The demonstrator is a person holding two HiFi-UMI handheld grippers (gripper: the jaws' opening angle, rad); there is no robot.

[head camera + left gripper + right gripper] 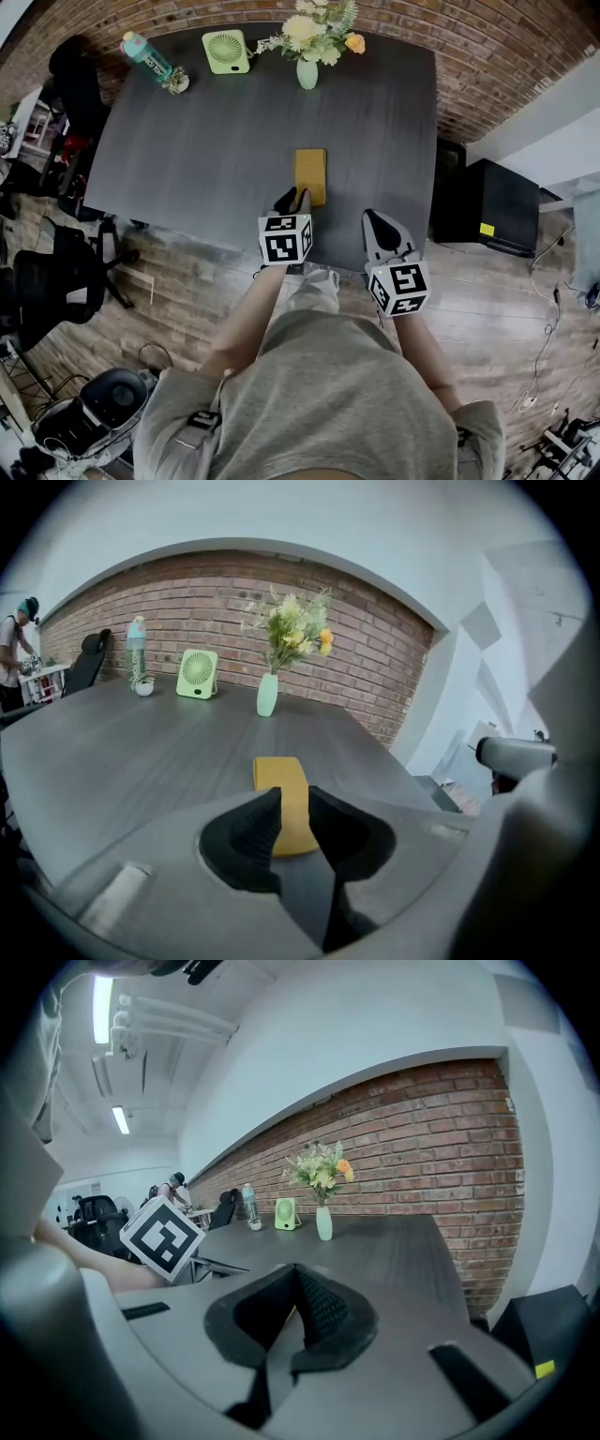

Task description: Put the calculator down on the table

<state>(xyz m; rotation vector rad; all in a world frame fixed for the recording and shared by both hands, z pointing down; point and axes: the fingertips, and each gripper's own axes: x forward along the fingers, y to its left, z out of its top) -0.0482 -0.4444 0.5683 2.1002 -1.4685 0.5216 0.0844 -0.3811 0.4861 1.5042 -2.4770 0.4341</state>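
Dark grey worktop (234, 131) in a brick-walled room, seen from above the person.

Left claw (292, 799): jaws a narrow gap apart, pressing on nothing. Through the gap shows the yellow calculator (310, 173), which lies flat on the worktop. In the head view the claw tips sit right at the calculator's near left corner; cannot tell if they touch it. Claw tilted down toward it.

Right claw (298, 1274): jaws together at the tips, nothing held. It hovers over the near edge of the worktop, to the right of the left claw and apart from the calculator, pointing roughly the same way.

Outward from the claws:
- Pale green vase (307, 73) with white and yellow flowers stands upright near the far edge of the worktop, straight beyond the calculator.
- Small green fan (226, 51) is left of the vase, also at the far edge.
- Teal bottle (146, 56) is at the far left corner, with a small pot (175, 82) just beside it.
- Brick wall (487, 56) runs behind the worktop.
- Black cabinet (502, 206) stands on the wood floor to the right of the right claw.
- Black office chair (47, 281) is on the floor left of the left claw.
- Person (17, 649) stands far off at the left, at the edge of the left gripper view.
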